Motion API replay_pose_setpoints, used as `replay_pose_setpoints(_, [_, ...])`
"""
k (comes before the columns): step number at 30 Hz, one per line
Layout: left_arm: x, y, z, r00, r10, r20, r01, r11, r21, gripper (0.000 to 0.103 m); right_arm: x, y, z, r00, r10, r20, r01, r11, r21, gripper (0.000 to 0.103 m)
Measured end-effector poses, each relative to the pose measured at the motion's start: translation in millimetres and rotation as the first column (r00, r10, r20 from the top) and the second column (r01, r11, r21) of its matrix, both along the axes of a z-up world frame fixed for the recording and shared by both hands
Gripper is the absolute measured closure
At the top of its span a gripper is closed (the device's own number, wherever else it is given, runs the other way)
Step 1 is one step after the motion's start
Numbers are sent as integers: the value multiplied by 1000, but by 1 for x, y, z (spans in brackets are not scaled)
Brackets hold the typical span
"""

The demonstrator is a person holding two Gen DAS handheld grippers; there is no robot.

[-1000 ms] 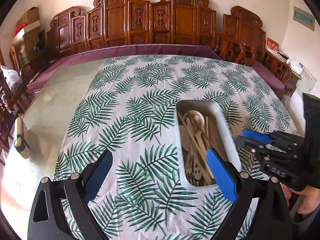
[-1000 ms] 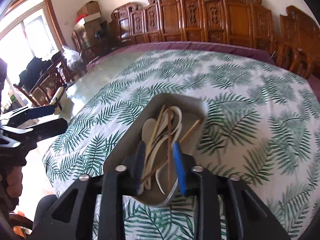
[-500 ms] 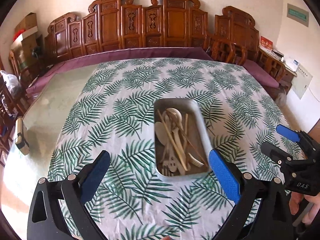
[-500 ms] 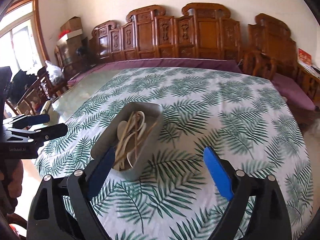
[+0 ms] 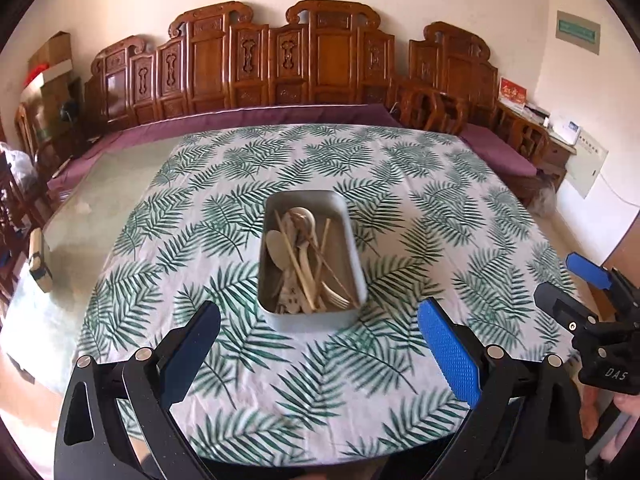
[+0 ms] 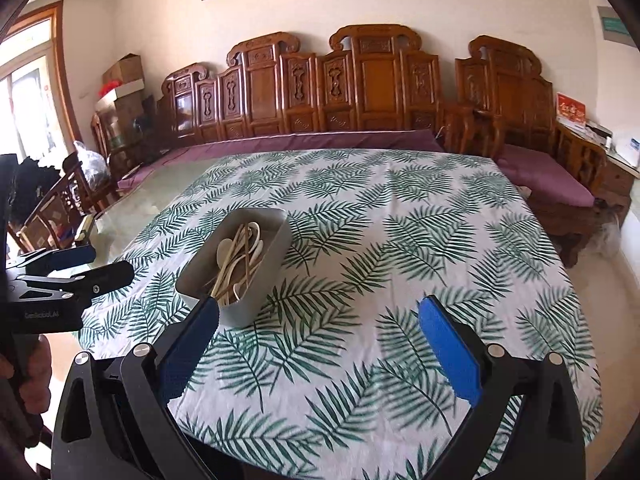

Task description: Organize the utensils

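Both left gripper [image 5: 318,344] and right gripper [image 6: 318,338] empty, jaws wide, right's opening; utensils [image 5: 306,258] heaped in grey bin [image 5: 352,240] mid-tablecloth [image 5: 440,220]; seemingly finished, only withdrawal ahead.

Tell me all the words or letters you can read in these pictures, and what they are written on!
"DAS": white letters on the black body of the right gripper.
Pale lettering on the body of the left gripper: too blurred to read.
Green wall sign: too small to read.
Red card with gold characters on the side cabinet: too blurred to read.
Grey utensil tray and leaf-print tablecloth: no writing.
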State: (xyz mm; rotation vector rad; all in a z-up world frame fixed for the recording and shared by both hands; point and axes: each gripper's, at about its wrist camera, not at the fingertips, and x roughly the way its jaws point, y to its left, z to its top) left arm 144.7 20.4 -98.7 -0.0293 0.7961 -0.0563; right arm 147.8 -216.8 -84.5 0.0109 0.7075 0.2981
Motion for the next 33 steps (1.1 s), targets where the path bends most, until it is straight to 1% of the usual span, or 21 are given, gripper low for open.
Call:
replay_pose_setpoints(4, [-17,-9,7,999,9,37,-9,1000,8,8,-18,-11,8,1000,-17,22,17,1000,5,2])
replay_pose_setpoints(6, [-23,-13,10,999,5,42,-5,1000,-3,8,-24,-14,11,999,-25,30,25,1000,7,2])
replay_pose_setpoints(8, [-29,-17,16,999,4,51,-4,1000,2,8,-31,-19,17,999,-29,41,28,999,15,2])
replay_pose_setpoints(12, [-41,-24,36,996,2,90,-4,1000,21,8,-44,-22,36,995,-39,88,37,999,26,2])
replay_pose_setpoints(17, [-55,-28,61,990,4,144,-5,1000,11,8,-58,-26,64,987,-54,153,49,998,38,2])
replay_pose_setpoints(21, [-67,-31,82,981,1,193,-5,1000,17,8,-68,-28,88,977,-62,202,52,997,53,2])
replay_pose_setpoints(26, [-83,-37,111,963,-4,270,-2,1000,22,8,-86,-27,114,958,-68,279,55,997,53,2])
replay_pose_setpoints(29, [-93,-38,123,951,2,310,-9,1000,22,8,-94,-27,125,948,-72,311,57,997,55,2])
replay_pose_setpoints(33, [-101,-37,131,940,12,341,-21,1000,23,8,-101,-27,133,940,-75,332,58,996,61,2])
